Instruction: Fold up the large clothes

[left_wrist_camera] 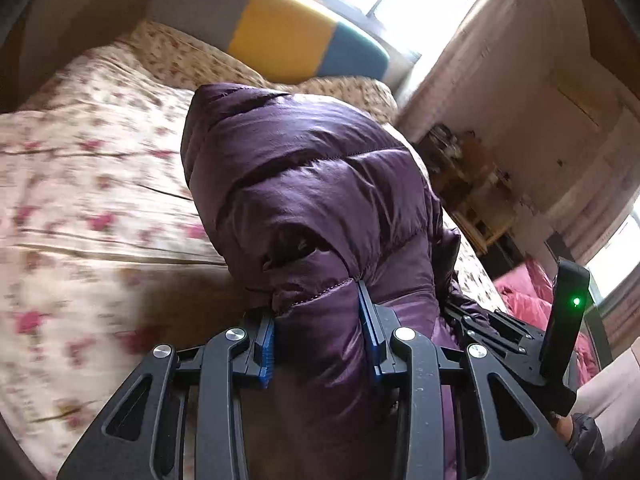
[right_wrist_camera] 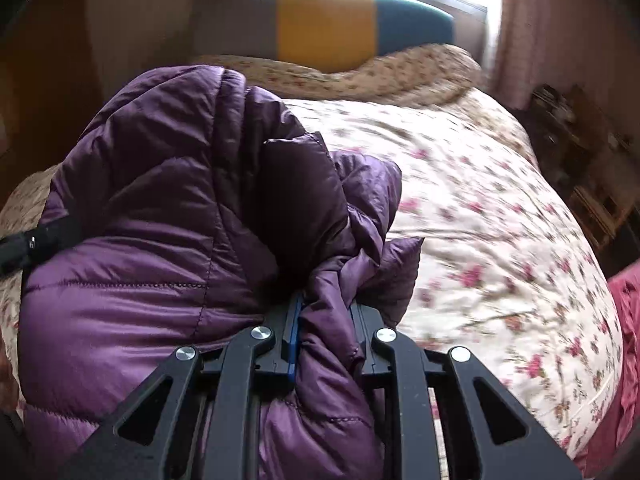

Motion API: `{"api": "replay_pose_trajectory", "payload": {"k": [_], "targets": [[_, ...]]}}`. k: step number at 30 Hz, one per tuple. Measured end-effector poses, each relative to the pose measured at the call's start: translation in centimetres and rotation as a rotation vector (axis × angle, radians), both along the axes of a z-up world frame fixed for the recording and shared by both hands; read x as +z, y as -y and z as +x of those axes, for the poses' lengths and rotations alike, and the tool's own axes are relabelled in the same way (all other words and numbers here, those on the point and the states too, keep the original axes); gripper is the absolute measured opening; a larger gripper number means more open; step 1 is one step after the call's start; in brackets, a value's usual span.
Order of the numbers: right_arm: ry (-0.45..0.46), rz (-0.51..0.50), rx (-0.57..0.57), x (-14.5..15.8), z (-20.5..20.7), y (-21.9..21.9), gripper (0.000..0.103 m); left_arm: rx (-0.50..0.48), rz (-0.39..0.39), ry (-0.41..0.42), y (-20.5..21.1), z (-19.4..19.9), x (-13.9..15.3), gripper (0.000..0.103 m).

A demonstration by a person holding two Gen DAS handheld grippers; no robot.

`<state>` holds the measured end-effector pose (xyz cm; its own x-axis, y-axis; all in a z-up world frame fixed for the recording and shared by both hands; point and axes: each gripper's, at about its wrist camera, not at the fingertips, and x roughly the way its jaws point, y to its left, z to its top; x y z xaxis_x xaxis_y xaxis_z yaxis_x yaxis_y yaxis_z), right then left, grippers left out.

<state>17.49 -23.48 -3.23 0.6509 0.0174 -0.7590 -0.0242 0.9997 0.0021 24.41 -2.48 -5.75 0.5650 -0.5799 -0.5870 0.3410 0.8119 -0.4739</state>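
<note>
Over the floral-print quilted bedspread (right_wrist_camera: 500,208), you've got the puffy purple quilted down jacket (left_wrist_camera: 304,184) held up off the bed w/ both tools. Your left gripper (left_wrist_camera: 320,344) is clamped on a thick roll of the jacket's fabric, blue pads pressing in from both sides. Your right gripper (right_wrist_camera: 324,332) pinches a bunched edge of the same jacket, jaws nearly together around the folds. Holding two points lets the bulk hang btw them, prob so you can lay it flat before folding. Jacket looks crumpled, so the fold seems barely begun. Behind the bed sits a grey, yellow and teal striped headboard cushion (right_wrist_camera: 324,24); a pink padded garment (left_wrist_camera: 528,296) lies off to the right, prob next in line.
</note>
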Motion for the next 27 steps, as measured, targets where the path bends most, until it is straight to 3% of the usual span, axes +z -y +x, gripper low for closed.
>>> {"api": "replay_pose_trajectory", "payload": {"k": [8, 13, 18, 20, 22, 27], "targets": [[0.049, -0.023, 0.164, 1.3, -1.2, -10.0, 0.014, 0.168, 0.027, 0.013, -10.6, -4.5, 1.1, 0.034], [0.055, -0.036, 0.222, 0.8, -2.4, -14.3, 0.014, 0.249, 0.031, -0.015, -14.6, -7.2, 0.4, 0.034], [0.053, -0.068, 0.212, -0.8, -2.6, -15.0, 0.015, 0.302, 0.033, -0.054, -15.5, -7.9, -0.5, 0.034], [0.048, -0.072, 0.2, -1.3, -2.4, -14.4, 0.015, 0.322, 0.047, -0.063, -15.0, -7.5, -0.4, 0.041], [0.045, -0.07, 0.19, -2.0, -1.8, -14.2, 0.016, 0.357, 0.086, -0.064, -14.1, -7.1, -0.4, 0.055], [0.035, -0.05, 0.184, -4.0, -1.1, -13.6, 0.017, 0.38, 0.104, -0.092, -13.3, -6.0, -2.2, 0.062]]}}
